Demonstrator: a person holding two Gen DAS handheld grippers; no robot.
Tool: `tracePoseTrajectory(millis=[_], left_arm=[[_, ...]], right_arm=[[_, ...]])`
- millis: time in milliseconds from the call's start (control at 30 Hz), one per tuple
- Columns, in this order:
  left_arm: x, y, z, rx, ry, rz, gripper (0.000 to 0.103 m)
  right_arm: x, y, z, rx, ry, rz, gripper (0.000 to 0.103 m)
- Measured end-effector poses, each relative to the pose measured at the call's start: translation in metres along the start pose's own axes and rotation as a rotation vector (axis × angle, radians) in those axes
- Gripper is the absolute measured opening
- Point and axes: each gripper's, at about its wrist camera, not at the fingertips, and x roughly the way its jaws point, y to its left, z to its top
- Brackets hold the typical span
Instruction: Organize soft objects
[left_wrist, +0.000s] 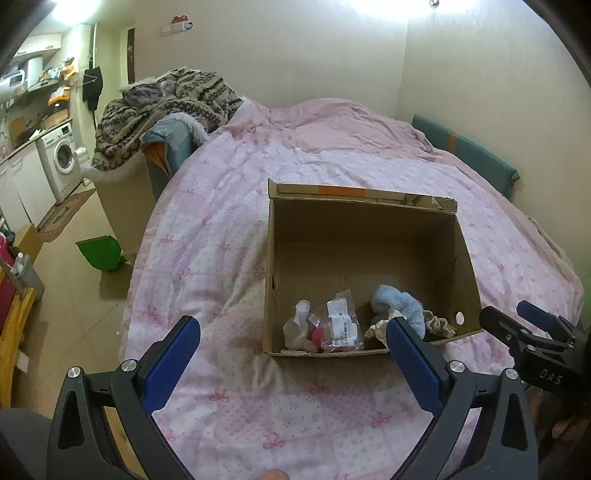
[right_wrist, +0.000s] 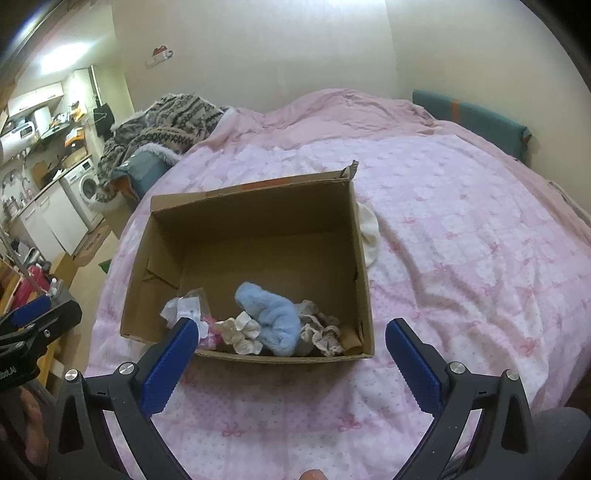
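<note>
A heap of soft objects is gathered along the near wall of an open cardboard box (right_wrist: 255, 206); the box is plain brown corrugated board, rectangular, with a torn far flap bearing an orange strip, and it is set on a bed near the middle of both views. At the centre of the heap a fluffy pale-blue plush piece (right_wrist: 271, 317) is seen, rounded and thick-piled; a crumpled cream cloth (right_wrist: 242, 330) lies against it at 9 o'clock, and a frilled beige fabric (right_wrist: 321, 330) at 3 o'clock. Further toward 9 o'clock a crinkled clear plastic packet with a white label (left_wrist: 340, 319) is propped, with a red-pink item partly hidden beneath it; a pale rolled piece (left_wrist: 301, 321) stands at the heap's left end. The far half of the box floor is bare.

The box is borne by a pink quilt (right_wrist: 461, 258), soft and wrinkled, printed with small bows; a white woolly item (right_wrist: 369, 232) lies just beside the box's right wall.

The right gripper (right_wrist: 290, 334) is held angled downward over the quilt at 6 o'clock of the box; its ribbed blue pads are spread wide and nothing is held between them. The left gripper (left_wrist: 295, 332) is posed likewise; its pads stand released and empty, one pad overlapping the box's near rim in the view.
</note>
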Motion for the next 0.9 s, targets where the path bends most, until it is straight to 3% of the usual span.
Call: tracePoseTrajectory(millis=[900], left_arm=[[-0.005,-0.005,-0.002,0.021,-0.008,-0.010,0.101]], right_arm=[[-0.009,0.011,-0.002,-0.062,-0.041,-0.031,0.103]])
